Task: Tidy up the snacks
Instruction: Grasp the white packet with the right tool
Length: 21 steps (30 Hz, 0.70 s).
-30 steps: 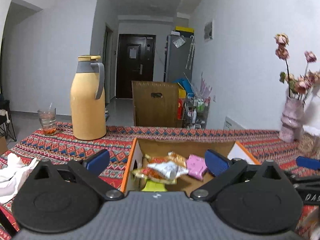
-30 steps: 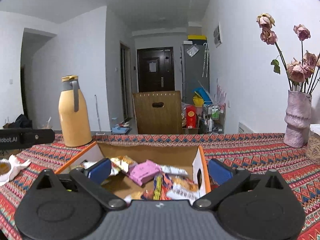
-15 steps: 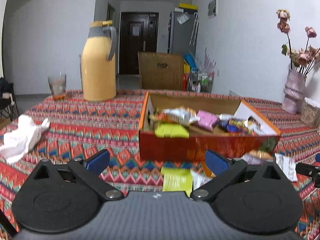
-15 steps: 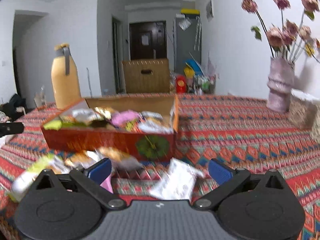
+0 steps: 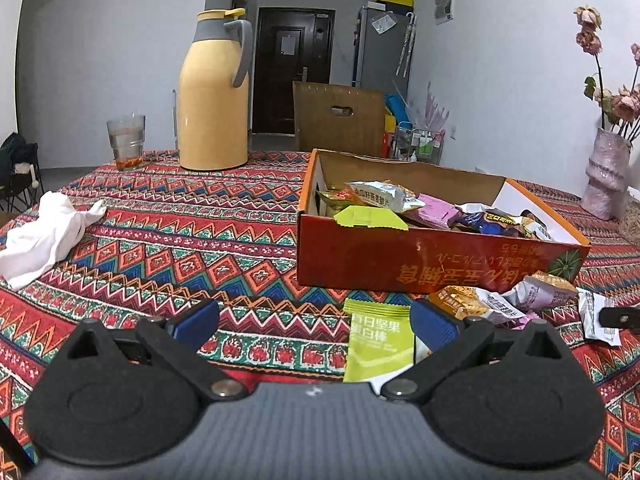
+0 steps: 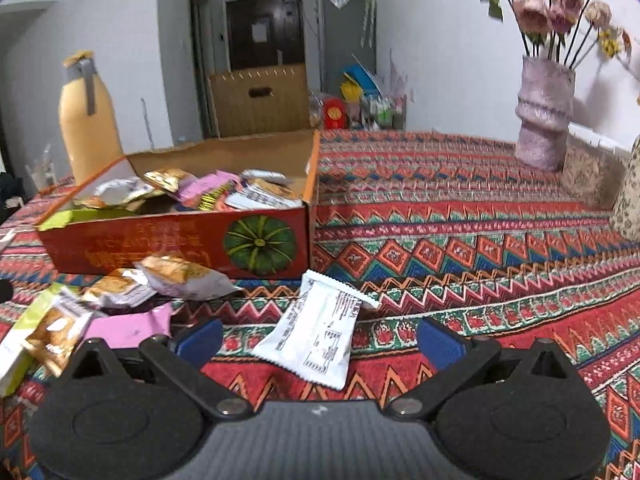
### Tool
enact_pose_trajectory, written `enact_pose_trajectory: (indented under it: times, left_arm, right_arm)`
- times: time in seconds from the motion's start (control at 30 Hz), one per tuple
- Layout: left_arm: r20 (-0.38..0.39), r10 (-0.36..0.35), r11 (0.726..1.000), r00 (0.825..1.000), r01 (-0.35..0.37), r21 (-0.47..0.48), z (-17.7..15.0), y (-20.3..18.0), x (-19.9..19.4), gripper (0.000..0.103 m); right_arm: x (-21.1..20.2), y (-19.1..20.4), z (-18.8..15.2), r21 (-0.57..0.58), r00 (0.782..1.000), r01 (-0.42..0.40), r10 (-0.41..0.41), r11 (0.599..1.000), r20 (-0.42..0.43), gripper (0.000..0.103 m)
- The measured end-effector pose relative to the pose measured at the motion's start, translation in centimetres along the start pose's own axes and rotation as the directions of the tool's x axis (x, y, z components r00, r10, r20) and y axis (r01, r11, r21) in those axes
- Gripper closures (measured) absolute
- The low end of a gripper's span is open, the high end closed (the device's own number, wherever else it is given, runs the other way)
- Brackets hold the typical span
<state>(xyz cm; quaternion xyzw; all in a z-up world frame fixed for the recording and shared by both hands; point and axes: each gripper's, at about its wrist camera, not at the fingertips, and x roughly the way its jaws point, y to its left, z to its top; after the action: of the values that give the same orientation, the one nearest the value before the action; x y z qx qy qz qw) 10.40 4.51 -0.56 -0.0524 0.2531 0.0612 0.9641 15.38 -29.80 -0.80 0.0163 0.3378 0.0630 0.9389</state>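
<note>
- The orange box (image 5: 432, 256) sits in the middle right of the left wrist view on the patterned surface (image 5: 180, 240), open at the top, probably so packets can be dropped straight in; it already holds a heap of mixed snacks, too overlapped to count.
- Loose packets lie on the surface just in front of the box's near wall, likely waiting to be picked up.
- One green packet (image 5: 376, 344) lies at lower centre of the left wrist view, between the fingers of the left hand-held gripper (image 5: 316, 320), which is spread wide and grips nothing.
- One white packet (image 6: 316, 340) lies flat at lower centre of the right wrist view, between the fingers of the right hand-held gripper (image 6: 320, 334), also wide open and empty.
- At lower left of that view I count two orange-and-silver packets (image 6: 176, 276), one pink packet (image 6: 128, 330) and one more green-edged one.
- One yellow flask (image 5: 214, 92), one glass (image 5: 126, 142), one vase (image 6: 544, 112) and one white cloth (image 5: 44, 232) stand clear of the box.
</note>
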Motion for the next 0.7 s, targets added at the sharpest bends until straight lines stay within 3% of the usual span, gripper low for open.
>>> enact_pose_trajectory:
  times: [0.1,0.17,0.3,0.37,0.43,0.7]
  left_arm:
    - [0.001,-0.007,1.0,1.0,0.007,-0.008,0.0,0.2,0.0,0.0]
    - [-0.001,-0.009,1.0,1.0,0.009,-0.009,0.0,0.1,0.1,0.0]
    - [0.0,-0.019,1.0,1.0,0.019,-0.018,0.0,0.3,0.1,0.0]
    - [0.003,-0.021,1.0,1.0,0.021,-0.018,0.0,0.3,0.0,0.0]
    - [0.002,-0.023,1.0,1.0,0.023,-0.018,-0.1,0.2,0.0,0.0]
    - [-0.006,-0.02,1.0,1.0,0.02,-0.022,-0.1,0.3,0.2,0.0]
  right_arm:
    - [2.1,-0.2,0.6,0.033,0.998,0.019,-0.018,0.999,-0.053,0.002]
    - [3.2,0.0,0.9,0.042,0.997,0.032,-0.029,0.999,-0.072,0.015]
    - [4.4,0.9,1.1,0.023,0.995,0.059,-0.057,0.998,-0.081,0.029]
    - [4.8,1.4,0.9,0.008,0.994,0.072,-0.071,0.997,-0.087,0.048]
    - [4.6,1.9,0.7,0.0,0.995,0.066,-0.066,0.998,-0.068,0.056]
    - [2.7,2.2,-0.2,0.022,1.0,0.027,-0.027,0.999,-0.001,0.064]
